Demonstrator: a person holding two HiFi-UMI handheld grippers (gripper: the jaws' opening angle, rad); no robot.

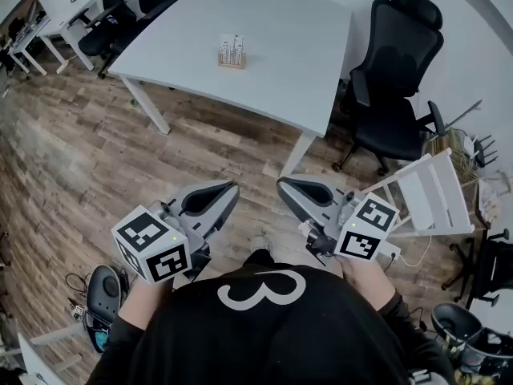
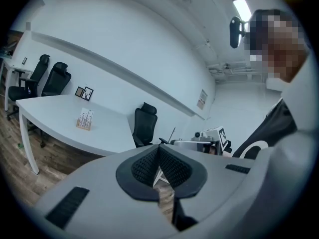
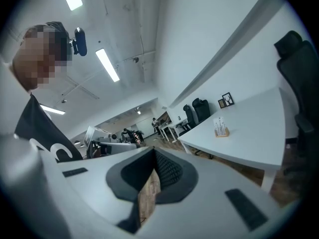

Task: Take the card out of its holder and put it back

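Note:
A small wooden card holder (image 1: 232,53) with white cards standing in it sits on the white table (image 1: 296,70), far ahead of me. It also shows small in the left gripper view as the holder (image 2: 84,120) and in the right gripper view as the holder (image 3: 221,128). My left gripper (image 1: 232,188) and right gripper (image 1: 282,184) hang side by side over the wood floor, well short of the table. The left gripper (image 2: 159,148) has its jaws closed with nothing between them. The right gripper (image 3: 153,151) is likewise shut and empty.
A black office chair (image 1: 397,79) stands at the table's right end, with a white folding rack (image 1: 433,191) nearer me. More black chairs (image 1: 120,10) stand at the far left. A dark round device and cables (image 1: 103,291) lie on the floor at my left.

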